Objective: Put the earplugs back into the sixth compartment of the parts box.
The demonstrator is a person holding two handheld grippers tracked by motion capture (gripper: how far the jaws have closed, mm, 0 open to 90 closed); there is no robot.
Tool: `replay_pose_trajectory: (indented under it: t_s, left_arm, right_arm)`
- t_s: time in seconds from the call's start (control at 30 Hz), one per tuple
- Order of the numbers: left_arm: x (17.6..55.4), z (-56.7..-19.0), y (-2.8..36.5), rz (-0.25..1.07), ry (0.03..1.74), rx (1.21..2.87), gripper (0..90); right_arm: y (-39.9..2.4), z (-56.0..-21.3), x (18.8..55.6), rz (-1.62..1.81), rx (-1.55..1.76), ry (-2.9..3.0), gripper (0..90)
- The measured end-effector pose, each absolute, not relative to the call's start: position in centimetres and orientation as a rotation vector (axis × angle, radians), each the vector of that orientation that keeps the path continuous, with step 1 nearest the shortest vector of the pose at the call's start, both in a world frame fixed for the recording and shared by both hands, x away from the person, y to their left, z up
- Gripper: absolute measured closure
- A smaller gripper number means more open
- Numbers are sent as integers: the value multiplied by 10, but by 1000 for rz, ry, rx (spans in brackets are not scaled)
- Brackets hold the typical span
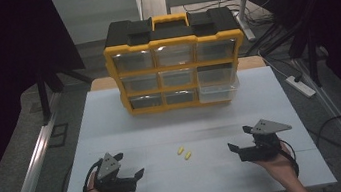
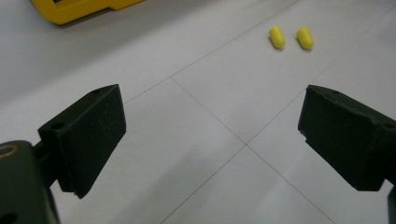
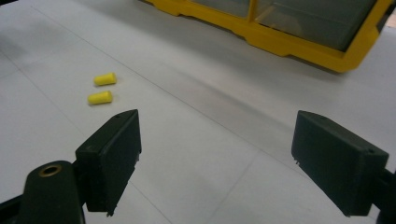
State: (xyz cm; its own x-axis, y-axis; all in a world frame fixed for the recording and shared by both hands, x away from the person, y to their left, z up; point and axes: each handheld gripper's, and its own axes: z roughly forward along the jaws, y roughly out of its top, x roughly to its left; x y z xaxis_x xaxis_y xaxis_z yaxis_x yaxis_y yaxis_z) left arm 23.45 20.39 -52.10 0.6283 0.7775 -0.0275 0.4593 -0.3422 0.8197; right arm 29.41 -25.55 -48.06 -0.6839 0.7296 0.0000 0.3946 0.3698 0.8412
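Observation:
Two small yellow earplugs (image 1: pixel 184 152) lie side by side on the white table (image 1: pixel 163 127), midway between the grippers. My left gripper (image 1: pixel 128 165) rests at the front left, jaws wide open and empty; in its own view (image 2: pixel 212 140) the earplugs (image 2: pixel 290 37) lie ahead to the upper right. My right gripper (image 1: pixel 240 137) sits at the front right, also open and empty; in its own view (image 3: pixel 217 156) the earplugs (image 3: pixel 102 88) lie ahead to the left. A yellow and black drawer organiser (image 1: pixel 175 60) stands upright at the table's far side.
The organiser's bottom-right clear drawer (image 1: pixel 217 91) sticks out a little from the frame. Its yellow base (image 3: pixel 280 39) shows beyond the right jaws, and a yellow corner (image 2: pixel 79 9) shows at top left of the left gripper view. Cables and a power strip (image 1: pixel 301 85) lie on the floor at right.

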Motion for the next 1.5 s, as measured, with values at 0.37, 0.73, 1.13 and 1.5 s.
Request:
replay_pose_trajectory:
  t_s: [0.37,0.73,1.13,1.5]
  left_arm:
    - [236,-521,204,469,959,1991,78]
    - [235,-520,204,469,962,1984,79]
    - [235,-520,203,473,959,1987,80]
    - [235,-521,204,474,962,1990,81]
  right_arm:
    - [-226,-474,295,1207,908,2345,158]
    - [-196,-472,300,1162,846,2443,155]
    - [-143,-484,307,1065,751,2567,160]
    - [-108,-494,313,962,699,2653,169]
